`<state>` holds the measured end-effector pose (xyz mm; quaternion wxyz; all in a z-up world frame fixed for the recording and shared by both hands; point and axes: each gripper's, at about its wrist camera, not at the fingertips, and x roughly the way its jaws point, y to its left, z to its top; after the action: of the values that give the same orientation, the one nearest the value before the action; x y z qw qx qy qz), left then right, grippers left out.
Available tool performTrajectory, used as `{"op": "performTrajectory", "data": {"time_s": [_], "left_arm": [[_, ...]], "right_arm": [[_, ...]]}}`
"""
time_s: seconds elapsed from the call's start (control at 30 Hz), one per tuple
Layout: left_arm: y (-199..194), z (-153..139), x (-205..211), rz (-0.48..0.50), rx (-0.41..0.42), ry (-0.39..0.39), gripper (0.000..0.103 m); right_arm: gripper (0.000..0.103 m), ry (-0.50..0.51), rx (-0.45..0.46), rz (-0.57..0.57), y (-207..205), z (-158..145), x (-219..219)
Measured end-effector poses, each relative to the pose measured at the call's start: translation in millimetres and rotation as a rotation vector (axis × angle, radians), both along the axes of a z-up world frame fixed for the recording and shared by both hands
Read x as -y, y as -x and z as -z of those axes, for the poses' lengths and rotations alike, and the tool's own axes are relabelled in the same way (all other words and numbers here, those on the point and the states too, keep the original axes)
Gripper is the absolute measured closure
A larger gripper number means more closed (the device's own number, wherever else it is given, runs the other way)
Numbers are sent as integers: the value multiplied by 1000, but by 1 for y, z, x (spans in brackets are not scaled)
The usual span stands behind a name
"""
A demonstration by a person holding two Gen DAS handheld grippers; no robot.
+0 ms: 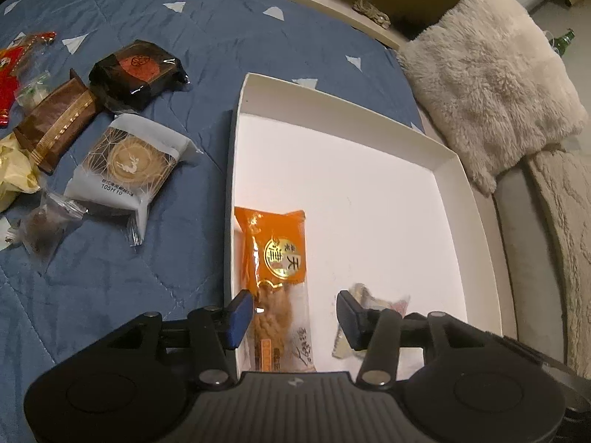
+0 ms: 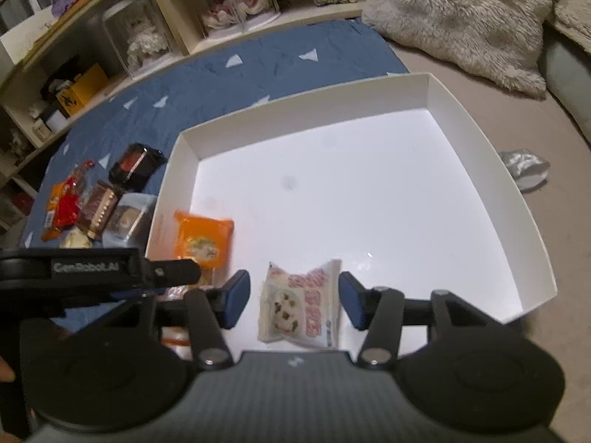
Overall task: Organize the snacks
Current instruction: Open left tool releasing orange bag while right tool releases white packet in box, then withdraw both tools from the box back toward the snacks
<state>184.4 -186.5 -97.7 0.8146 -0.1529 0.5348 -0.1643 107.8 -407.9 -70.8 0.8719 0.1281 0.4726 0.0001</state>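
Note:
A white shallow box [image 1: 448,160] [image 2: 484,170] lies on a blue quilt. In it lie an orange snack packet [image 1: 279,258] [image 2: 203,238] by the left wall and a small white-and-pink packet [image 2: 301,301] [image 1: 373,306]. My left gripper [image 1: 295,317] is open, above the orange packet's near end. My right gripper [image 2: 293,301] is open, its fingers on either side of the white-and-pink packet, apart from it. Loose snacks lie on the quilt left of the box: a black packet [image 1: 138,72] [image 2: 135,164], a brown bar [image 1: 55,120] [image 2: 98,208] and a grey-white packet [image 1: 129,164] [image 2: 127,217].
A red packet [image 1: 11,70] [image 2: 64,206], a yellow packet [image 1: 13,173] and a small clear packet [image 1: 44,227] lie at the quilt's left. A fluffy beige cushion [image 1: 491,85] [image 2: 458,18] lies beyond the box. Shelves [image 2: 110,37] stand behind. A silver wrapper [image 2: 526,166] lies right of the box.

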Motion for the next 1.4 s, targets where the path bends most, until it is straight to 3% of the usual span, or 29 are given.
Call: {"op": "performTrajectory", "data": {"time_s": [0.37,0.7,0.87,1.1,1.4], "left_arm": [[13,-22,-4,52,42,-41,47],[28,-38,-13,87,62,-72,36],[40,-45,-19,113,83,-98,24],[54,-61,-32,131,125,-113,2],[68,-81,-50,166,200,-160,0]], "right_arm": [[38,50,-14,12,10,-9,-1],[33,90,3,19,26,-32,-3],[25,108,5,35,35,-40,-4],[0,130,24,77,51,-50,-4],[0,137,56,102,69,-64,-10]]}}
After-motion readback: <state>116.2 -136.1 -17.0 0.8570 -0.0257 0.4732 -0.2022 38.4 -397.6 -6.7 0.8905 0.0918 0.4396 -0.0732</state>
